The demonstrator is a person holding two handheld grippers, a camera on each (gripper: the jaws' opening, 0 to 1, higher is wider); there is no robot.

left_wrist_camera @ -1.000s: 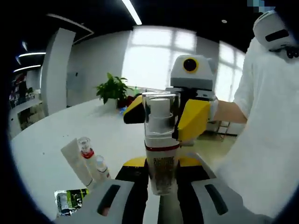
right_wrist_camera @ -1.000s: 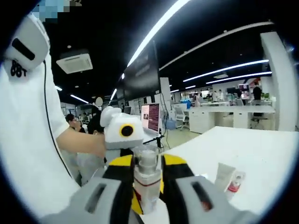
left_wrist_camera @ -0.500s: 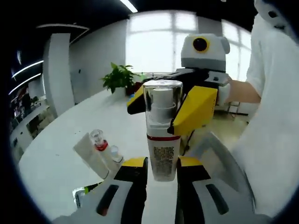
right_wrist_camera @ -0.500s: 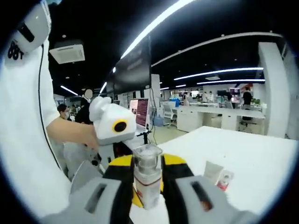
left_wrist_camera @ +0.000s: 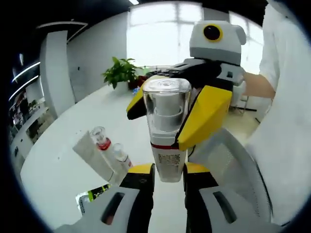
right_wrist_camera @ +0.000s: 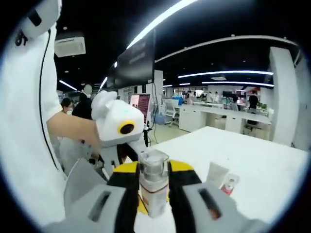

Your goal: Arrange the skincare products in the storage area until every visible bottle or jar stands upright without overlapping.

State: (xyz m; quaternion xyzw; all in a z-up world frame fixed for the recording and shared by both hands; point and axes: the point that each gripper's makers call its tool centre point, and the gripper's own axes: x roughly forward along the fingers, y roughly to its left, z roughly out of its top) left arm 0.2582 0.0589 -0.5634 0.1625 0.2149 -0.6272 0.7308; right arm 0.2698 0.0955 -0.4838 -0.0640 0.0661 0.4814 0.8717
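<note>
Left gripper view: held a pump bottle (left_wrist_camera: pixel 166 131) upright, long axis vertical, clear cap on top, red band and unreadable printed label lower down, gripped at its base by the left gripper (left_wrist_camera: pixel 166 174) and higher up by the right gripper (left_wrist_camera: pixel 194 114). Beside it on the white worktop (left_wrist_camera: pixel 63 170), a white tube (left_wrist_camera: pixel 90 155) and small bottles (left_wrist_camera: pixel 109 150).

Right gripper view: same bottle (right_wrist_camera: pixel 153 187) upright between both grippers' closed jaws; tube (right_wrist_camera: pixel 215 175) standing on the worktop.

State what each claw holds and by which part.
Both claws grip one pump bottle: the left claw at its base, the right claw around its upper body.
</note>
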